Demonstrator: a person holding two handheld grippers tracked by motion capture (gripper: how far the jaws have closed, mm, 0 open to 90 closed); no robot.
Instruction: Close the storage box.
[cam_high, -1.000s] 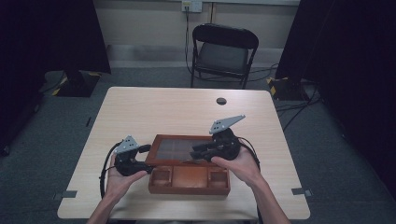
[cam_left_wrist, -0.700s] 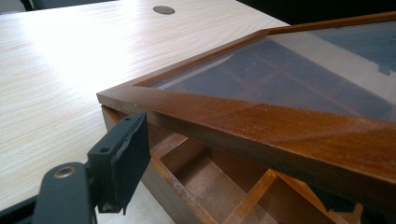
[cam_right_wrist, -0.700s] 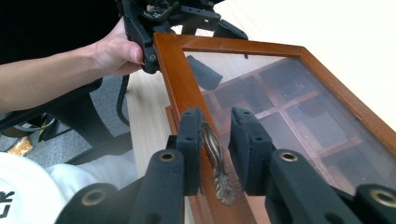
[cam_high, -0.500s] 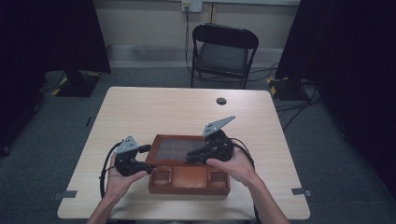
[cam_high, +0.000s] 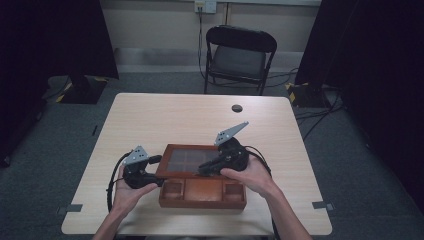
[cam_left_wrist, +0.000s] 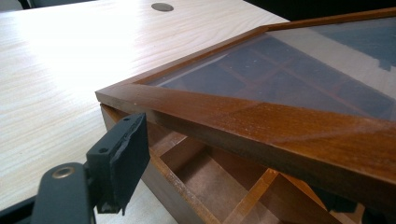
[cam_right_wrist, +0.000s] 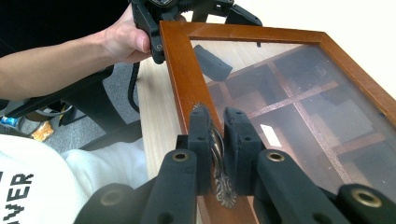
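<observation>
Right now a wooden box (cam_high: 202, 192) sits near the front edge of the desk (cam_high: 165, 117), long axis running along that edge; dark reddish-brown wood, rectangular, open square compartments showing at its front. Lid (cam_high: 186, 161) is a wood frame around a glass pane, flat and rectangular, lifted at its front edge and tilted, divider grid visible through the glass. Right gripper (cam_right_wrist: 215, 140) has just been closing, jaws now pinched together on the small ornate brass handle (cam_right_wrist: 219, 163) on the lid's front rail. Left gripper (cam_high: 156, 170) holds the lid's left front corner, jaws set wide across the thick frame, one black pad above and one under it. Desk is pale wood laminate, smooth, with a round dark grommet (cam_high: 237, 108) near the back edge. Black folding chair (cam_high: 240, 57) stands beyond the desk
</observation>
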